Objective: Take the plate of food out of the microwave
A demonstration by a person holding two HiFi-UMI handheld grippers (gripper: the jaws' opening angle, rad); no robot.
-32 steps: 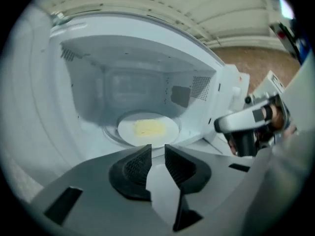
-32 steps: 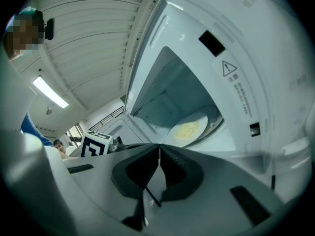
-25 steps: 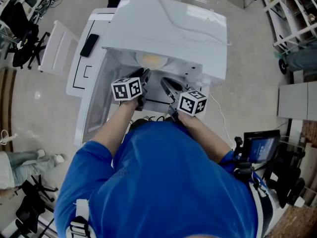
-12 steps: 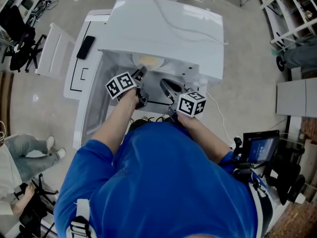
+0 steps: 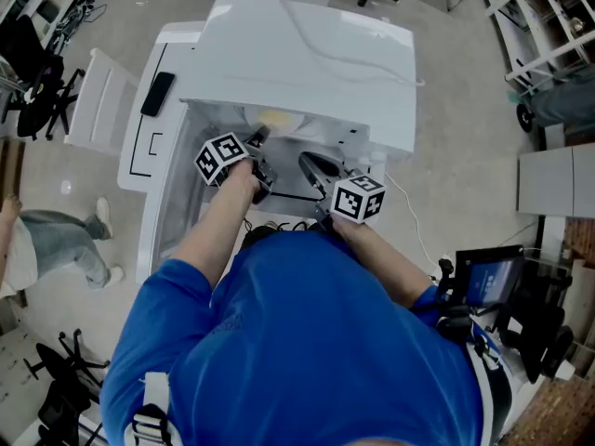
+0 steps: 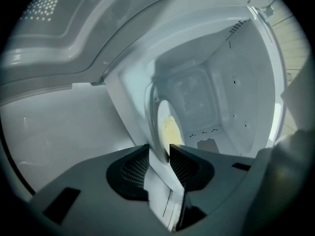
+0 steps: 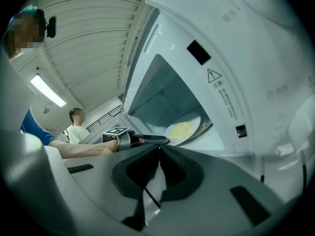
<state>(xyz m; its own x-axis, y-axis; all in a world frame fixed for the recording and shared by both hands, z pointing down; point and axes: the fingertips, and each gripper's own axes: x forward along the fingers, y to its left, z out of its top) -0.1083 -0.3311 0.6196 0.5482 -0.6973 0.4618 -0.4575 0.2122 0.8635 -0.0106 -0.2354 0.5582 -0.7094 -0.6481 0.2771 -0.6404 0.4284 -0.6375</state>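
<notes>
While the head view looks steeply down, a white microwave (image 5: 307, 54) sits on a white surface (image 5: 139, 161) over a pale, glossy floor (image 5: 74, 203). Workshop room: black office chairs (image 5: 42, 49) far left, shelving (image 5: 548, 26) far right, a small screen (image 5: 490, 277) near the operator's right elbow. A bystander (image 5: 56, 235) stands at the left edge. A second person (image 7: 76, 124) shows in the right gripper view.

Plate (image 6: 162, 114): round, white, shallow, inside the microwave cavity, near the front. A pale yellow heap of food (image 6: 171, 130) lies across its middle. Also seen in the right gripper view (image 7: 184, 128).

Left claw (image 6: 159, 150): jaws apart, just been closing. The plate's near rim stands in the gap between them, and some space shows beside the rim, so no firm pinch is seen.

Right claw (image 7: 158, 147): jaws closed tip to tip, nothing held. It hangs outside the cavity, low and right of the opening.

Door (image 5: 172, 221) is swung wide to the left, clear of the opening. A dark flat object (image 5: 156, 93) lies on the surface left of the microwave. The operator's blue shirt (image 5: 307, 342) fills the lower head view.
</notes>
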